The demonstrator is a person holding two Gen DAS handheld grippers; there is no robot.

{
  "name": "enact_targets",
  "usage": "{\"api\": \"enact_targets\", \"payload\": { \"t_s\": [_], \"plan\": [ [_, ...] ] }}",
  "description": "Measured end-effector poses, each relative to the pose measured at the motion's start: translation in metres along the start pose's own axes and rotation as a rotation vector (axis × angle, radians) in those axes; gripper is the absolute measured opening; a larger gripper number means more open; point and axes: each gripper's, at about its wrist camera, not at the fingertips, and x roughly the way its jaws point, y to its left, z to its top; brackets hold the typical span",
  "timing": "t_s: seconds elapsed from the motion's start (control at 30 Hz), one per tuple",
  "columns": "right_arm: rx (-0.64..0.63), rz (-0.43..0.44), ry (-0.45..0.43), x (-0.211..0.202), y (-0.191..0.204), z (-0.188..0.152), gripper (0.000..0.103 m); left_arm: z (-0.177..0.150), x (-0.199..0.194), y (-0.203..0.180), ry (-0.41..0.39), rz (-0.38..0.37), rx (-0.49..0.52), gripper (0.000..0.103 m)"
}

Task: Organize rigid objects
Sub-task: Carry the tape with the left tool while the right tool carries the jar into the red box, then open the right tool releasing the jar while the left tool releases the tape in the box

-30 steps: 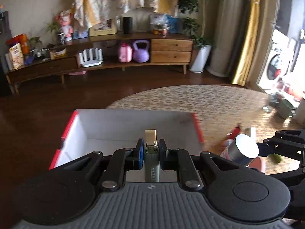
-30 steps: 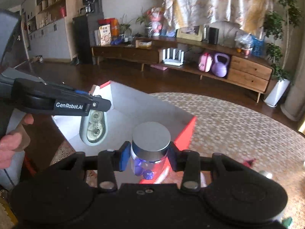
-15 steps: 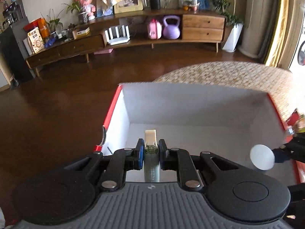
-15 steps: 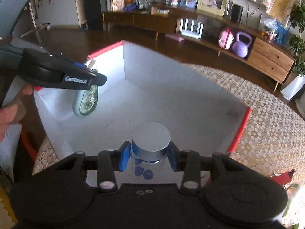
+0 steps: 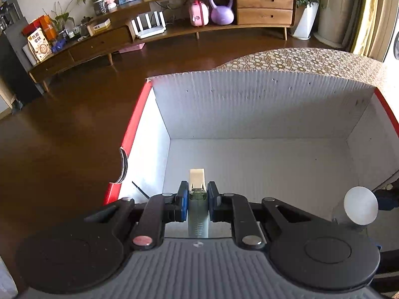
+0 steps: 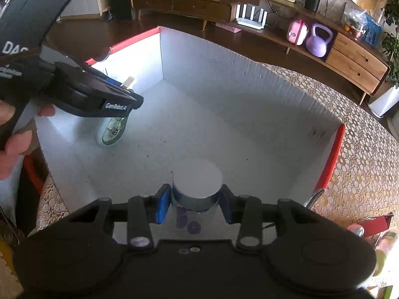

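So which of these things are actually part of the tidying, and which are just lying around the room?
Part of the job:
- white box
- tape dispenser, in left tool
- silver-lidded jar, in right tool

Just lying about:
- purple kettlebell
- pink case
- white router
- potted plant

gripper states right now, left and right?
Left gripper: shut on the tape dispenser, over the box.
Right gripper: shut on the silver-lidded jar.

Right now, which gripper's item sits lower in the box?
The right gripper's silver-capped jar, apparently on the box floor; the left gripper's tape dispenser looks just above it.
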Motion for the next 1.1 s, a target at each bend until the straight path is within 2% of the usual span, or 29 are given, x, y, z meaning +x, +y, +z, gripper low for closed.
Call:
{"api": "enact_targets", "payload": {
  "t_s": [0.23,0.33,0.5,0.97,1.1],
  "plan": [
    [0.016,0.003,-0.023,-0.009,0.000,0.003,0.050,0.005,0.005,-0.004,0.034,0.009,0.013,0.016],
    [0.026,0.009,-0.047,-0.018,0.000,0.002,0.056,0.006,-0.003,0.000,0.021,-0.002,-0.011,0.016],
    [0.035,0.015,-0.081,-0.037,0.003,-0.005,0.058,0.003,-0.020,0.003,-0.002,-0.022,-0.049,0.016],
    [0.078,0.021,-0.188,-0.115,0.014,-0.032,0.065,-0.022,-0.110,-0.013,-0.135,-0.072,-0.053,0.016],
    [0.100,0.016,-0.224,-0.135,0.016,-0.043,0.072,-0.034,-0.134,-0.021,-0.165,-0.079,-0.039,0.016]
  ]
}}
